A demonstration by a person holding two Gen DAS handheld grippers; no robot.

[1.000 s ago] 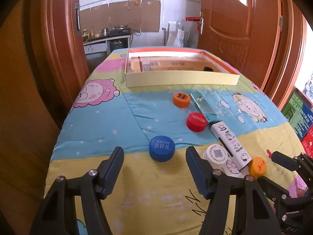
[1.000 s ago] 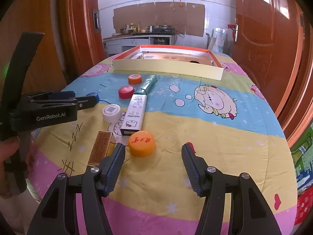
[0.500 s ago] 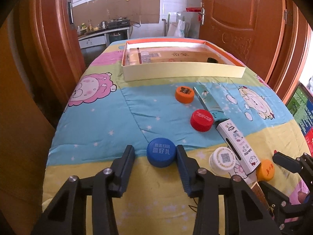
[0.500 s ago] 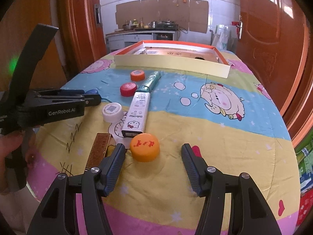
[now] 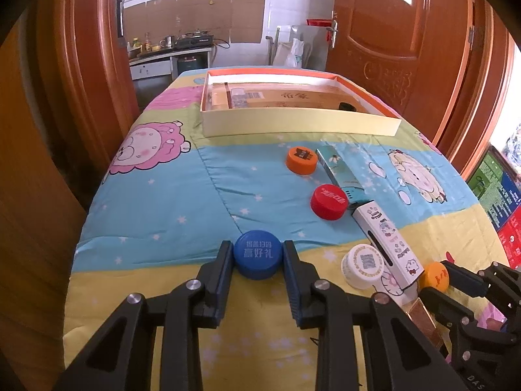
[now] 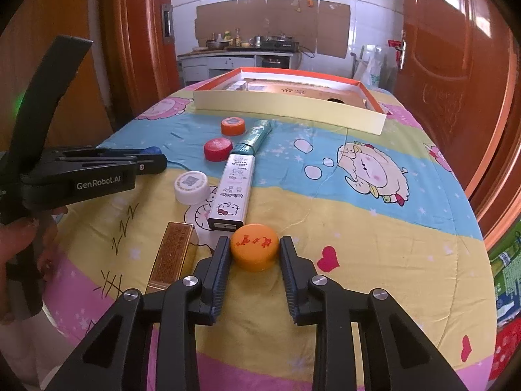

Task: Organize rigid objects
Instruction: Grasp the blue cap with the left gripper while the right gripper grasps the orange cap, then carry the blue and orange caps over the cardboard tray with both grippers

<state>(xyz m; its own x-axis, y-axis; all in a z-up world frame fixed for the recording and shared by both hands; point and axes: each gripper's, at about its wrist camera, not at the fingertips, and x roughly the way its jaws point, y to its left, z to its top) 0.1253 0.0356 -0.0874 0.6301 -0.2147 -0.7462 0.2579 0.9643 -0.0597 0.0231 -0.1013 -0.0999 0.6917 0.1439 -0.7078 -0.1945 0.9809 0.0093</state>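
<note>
Both tongs have just closed — left tongs [image 5: 258,257] gripping blue cap [image 5: 258,254], right tongs [image 6: 254,252] orange cap [image 6: 254,246].

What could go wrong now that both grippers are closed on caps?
1. The left gripper pinches the blue cap only by its round rim; the cap could squirt out on lifting.
2. The right gripper holds the yellow-orange cap right against the Hello Kitty box; a lift may nudge it.
3. The soft quilt may snag fingertips.
</note>
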